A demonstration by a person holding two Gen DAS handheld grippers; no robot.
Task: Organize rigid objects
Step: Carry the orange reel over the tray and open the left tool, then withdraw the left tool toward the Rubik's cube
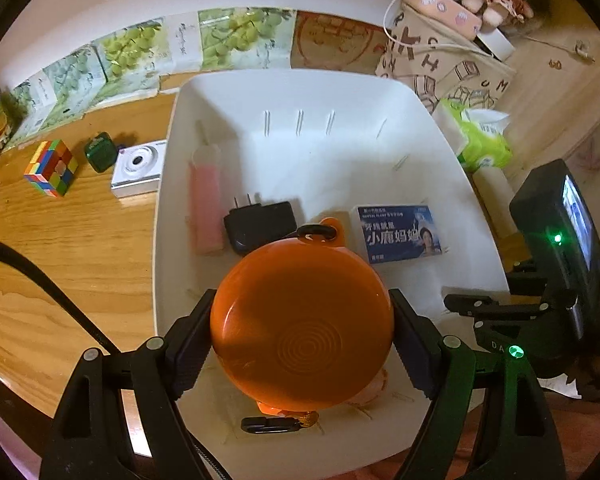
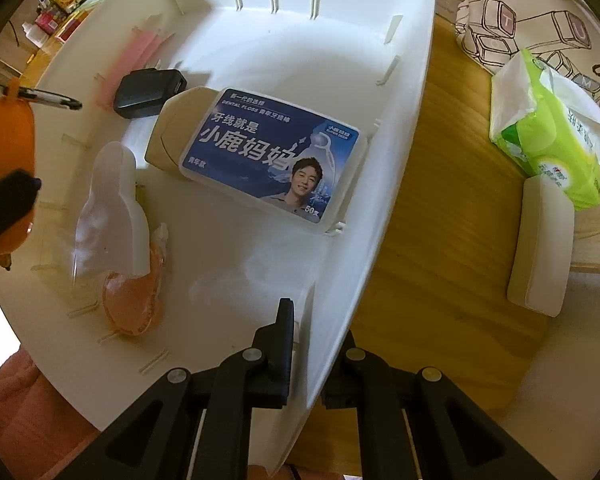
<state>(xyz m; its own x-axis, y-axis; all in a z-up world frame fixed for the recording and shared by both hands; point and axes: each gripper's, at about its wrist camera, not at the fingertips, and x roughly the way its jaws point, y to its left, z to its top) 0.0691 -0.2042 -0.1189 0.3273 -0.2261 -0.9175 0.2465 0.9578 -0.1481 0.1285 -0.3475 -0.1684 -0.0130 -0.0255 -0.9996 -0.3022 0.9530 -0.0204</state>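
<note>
My left gripper (image 1: 302, 340) is shut on a round orange case (image 1: 300, 320) and holds it over the near part of a white plastic bin (image 1: 300, 92). Inside the bin lie a pink tube (image 1: 206, 204), a black charger plug (image 1: 258, 222) and a blue dental floss box (image 1: 400, 234). My right gripper (image 2: 314, 348) is shut on the white bin's near wall (image 2: 380, 216), one finger inside and one outside. From the right wrist the floss box (image 2: 272, 160), the charger (image 2: 148, 92), a white-capped orange bottle (image 2: 128, 240) and the orange case (image 2: 4, 152) show.
Left of the bin on the wooden table stand a colour cube (image 1: 52, 168), a small green box (image 1: 100, 152) and a white camera (image 1: 140, 168). A green tissue pack (image 2: 552, 140), a printed bag (image 1: 440, 64) and a white block (image 2: 540, 248) sit right of the bin.
</note>
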